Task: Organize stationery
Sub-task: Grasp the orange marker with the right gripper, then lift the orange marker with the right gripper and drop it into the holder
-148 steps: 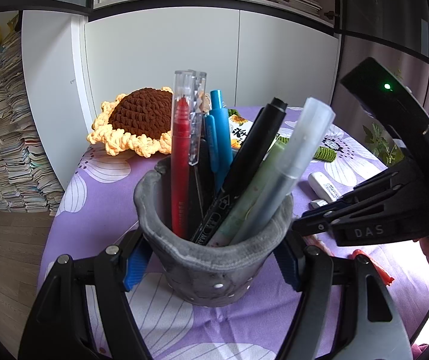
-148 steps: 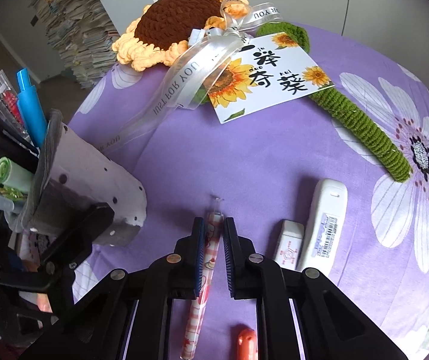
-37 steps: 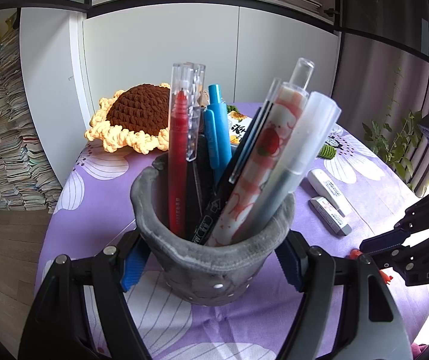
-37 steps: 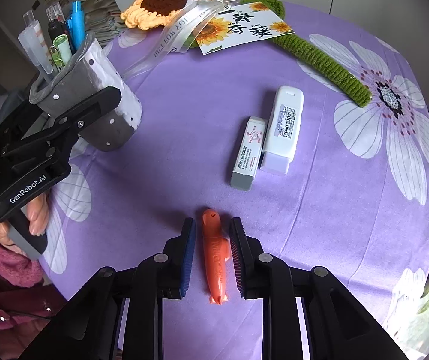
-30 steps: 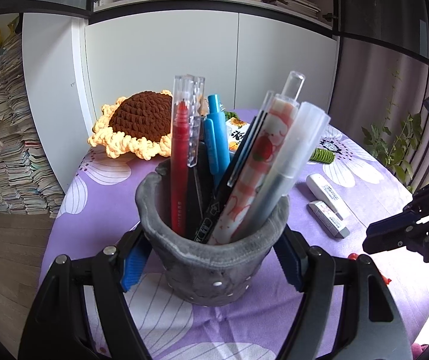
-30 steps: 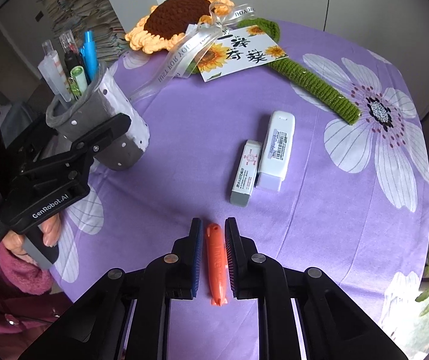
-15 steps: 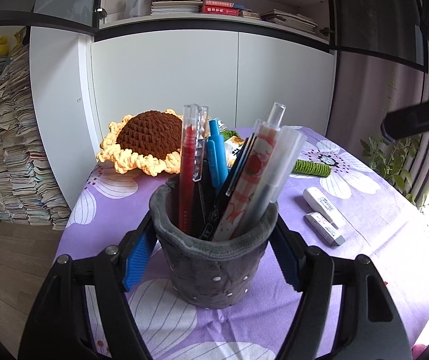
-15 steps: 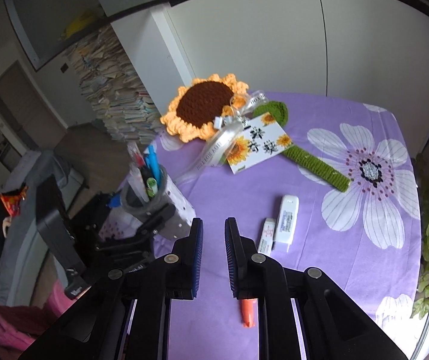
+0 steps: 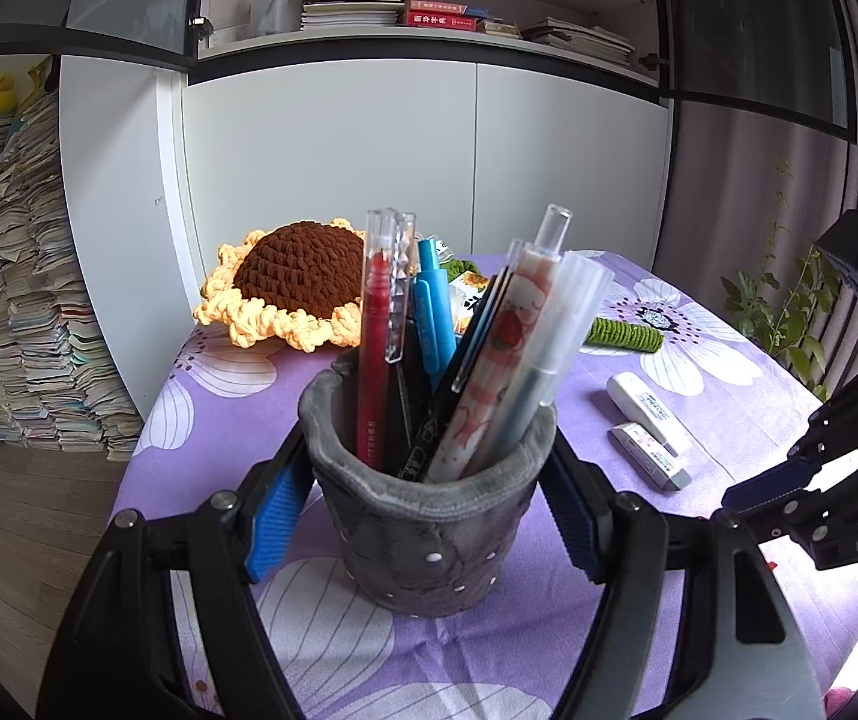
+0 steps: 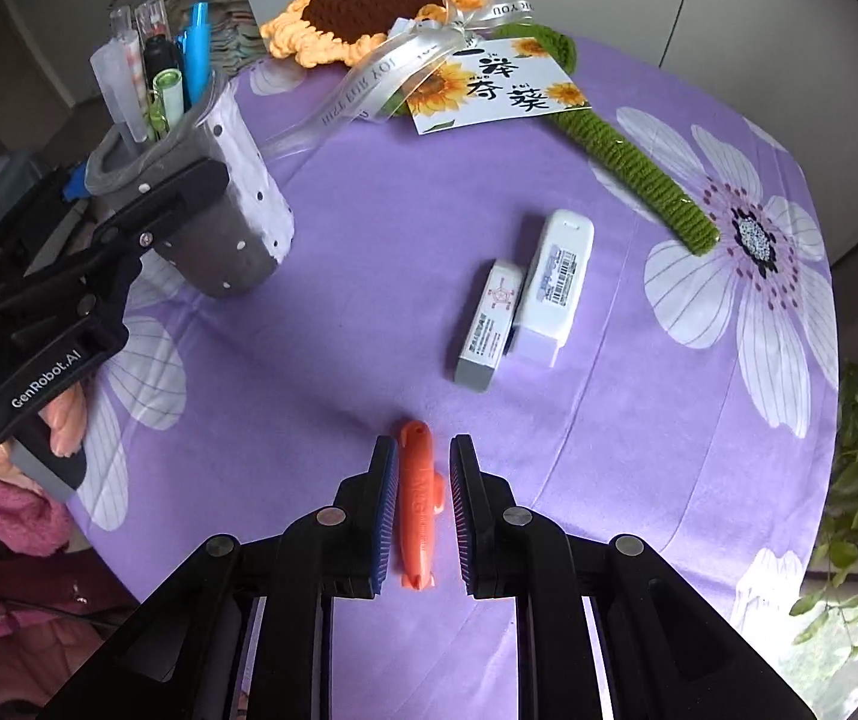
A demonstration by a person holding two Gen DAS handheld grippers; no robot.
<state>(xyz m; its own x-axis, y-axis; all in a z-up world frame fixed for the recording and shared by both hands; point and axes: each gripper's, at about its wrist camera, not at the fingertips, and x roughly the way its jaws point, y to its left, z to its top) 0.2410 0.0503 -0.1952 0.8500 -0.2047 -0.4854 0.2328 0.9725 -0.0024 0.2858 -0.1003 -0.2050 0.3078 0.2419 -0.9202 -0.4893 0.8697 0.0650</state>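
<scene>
My left gripper (image 9: 429, 516) is shut on a grey felt pen holder (image 9: 429, 528) that stands on the purple tablecloth and holds several pens and markers. The holder also shows in the right wrist view (image 10: 213, 192), with the left gripper (image 10: 129, 246) around it. My right gripper (image 10: 423, 510) is low over the table, its jaws a little apart on either side of an orange utility knife (image 10: 418, 504) that lies on the cloth. The pads do not press the knife. A grey eraser (image 10: 489, 324) and a white correction tape (image 10: 555, 276) lie side by side beyond it.
A crocheted sunflower (image 10: 369, 0) with a ribbon, a card (image 10: 495, 90) and a green stem (image 10: 627, 156) lies at the table's far side. The round table's edge (image 10: 813, 480) is close on the right, with a plant beyond. Cabinets and stacked books stand behind.
The right gripper rose high above the table half a second ago, then came back down over the orange knife with its jaws wider. The left gripper still holds the pen holder.
</scene>
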